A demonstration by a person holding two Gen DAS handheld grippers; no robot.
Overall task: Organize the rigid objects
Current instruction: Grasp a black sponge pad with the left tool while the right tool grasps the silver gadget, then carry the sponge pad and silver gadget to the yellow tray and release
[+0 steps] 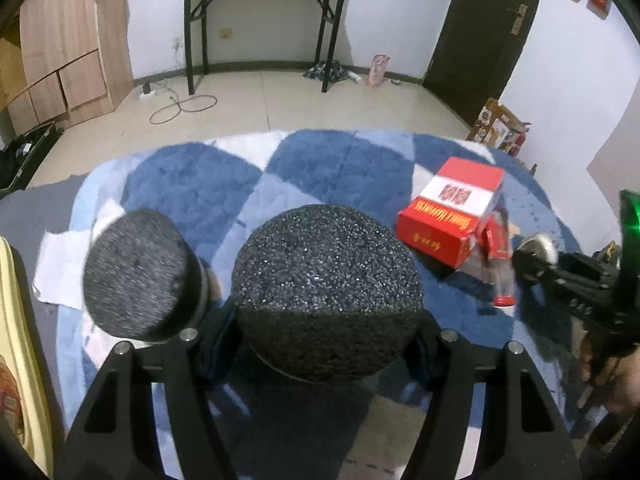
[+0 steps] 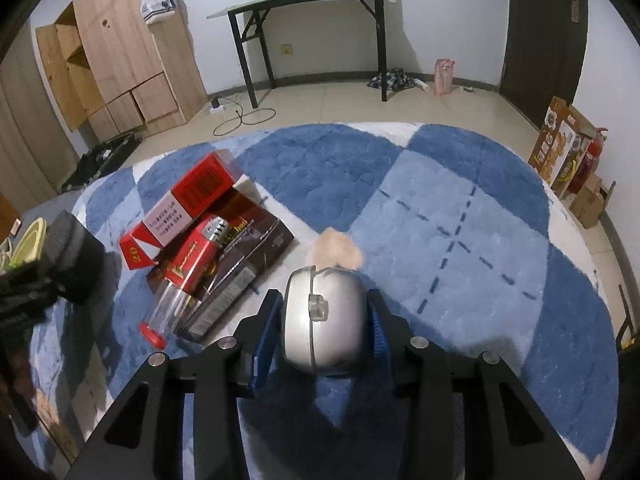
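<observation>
Silver computer mouse (image 2: 324,322) sits clamped in the right gripper (image 2: 325,320); the left gripper (image 1: 326,300) pinches a black foam cylinder (image 1: 326,292). Best carried level toward the red boxes (image 2: 188,208), frame's left.

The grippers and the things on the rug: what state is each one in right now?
left gripper: shut on black foam dumbbell.
right gripper: shut on silver mouse.
red box: lying tilted on the pile.
dark flat box: flat on blue rug.
clear bottle: on its side, red cap on.
wardrobe: door open.
</observation>
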